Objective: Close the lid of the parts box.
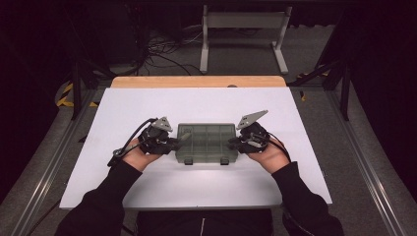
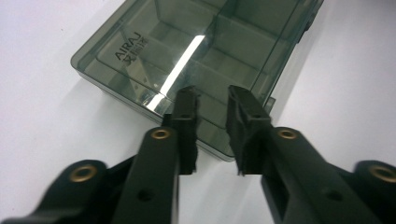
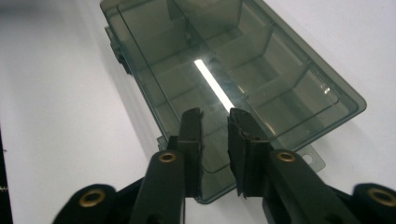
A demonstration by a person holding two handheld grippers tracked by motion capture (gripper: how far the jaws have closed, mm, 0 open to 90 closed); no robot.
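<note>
Compartment box [image 1: 207,143] flat on the white worktop [image 1: 147,105], between both tools.
Left hand-held gripper [image 1: 180,141] at its left end, right hand-held gripper [image 1: 232,144] at its right end; each pair of jaws stands slightly parted above the lid, clamping nothing.

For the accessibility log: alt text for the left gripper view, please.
A closed, smoky-translucent compartment box lies on a white table. The left gripper has its two black jaws slightly apart above the box's near edge, nothing between them.
</note>
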